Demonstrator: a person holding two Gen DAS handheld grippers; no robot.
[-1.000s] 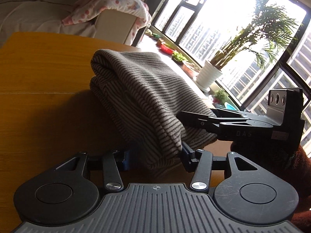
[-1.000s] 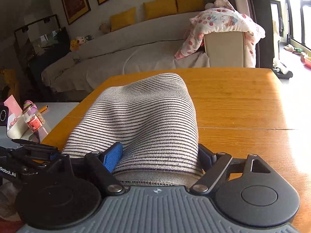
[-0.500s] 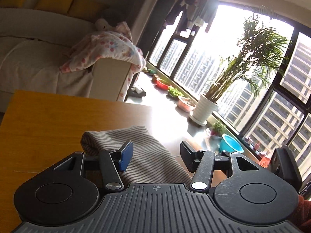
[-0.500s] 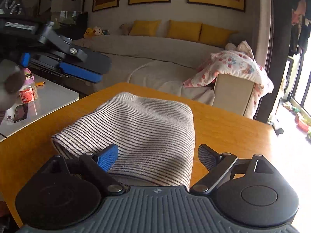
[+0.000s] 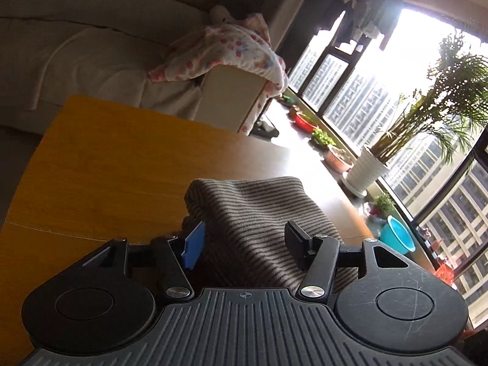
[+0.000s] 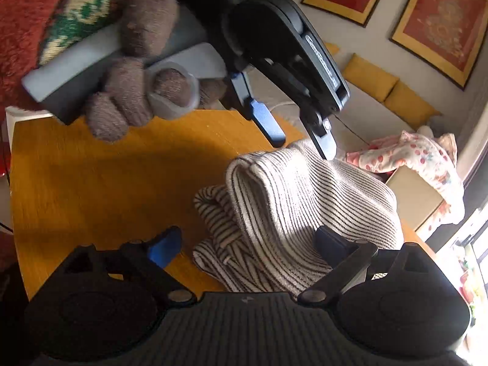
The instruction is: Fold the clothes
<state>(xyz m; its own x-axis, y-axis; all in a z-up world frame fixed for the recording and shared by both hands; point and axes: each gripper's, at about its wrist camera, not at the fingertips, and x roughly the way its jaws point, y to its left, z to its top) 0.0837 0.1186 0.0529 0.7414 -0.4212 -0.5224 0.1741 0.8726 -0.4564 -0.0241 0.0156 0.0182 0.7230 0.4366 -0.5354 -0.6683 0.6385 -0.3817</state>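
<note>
A grey-and-white striped garment (image 6: pixel 308 201) lies in a folded, bunched heap on the orange wooden table (image 6: pixel 100 183). My right gripper (image 6: pixel 248 242) straddles its near end; the jaws are opening wide, and the blue pad (image 6: pixel 166 244) stands clear of the cloth. My left gripper (image 6: pixel 300 140) hangs over the far end, held by a hand in a brown knit glove (image 6: pixel 137 70). In the left wrist view the garment (image 5: pixel 256 213) lies under the left gripper (image 5: pixel 245 244), whose jaws are opening with no grip on the cloth.
A sofa (image 5: pixel 76 61) with a floral blanket (image 5: pixel 231 52) over its arm stands beyond the table. By the window are a potted palm (image 5: pixel 369 177), small pots and a blue basin (image 5: pixel 396 235). Framed pictures (image 6: pixel 442 21) and yellow cushions (image 6: pixel 369 76) line the wall.
Both grippers have opened off the striped garment and drawn back from it. The right gripper has rolled, so the left gripper and gloved hand now show above the heap.
</note>
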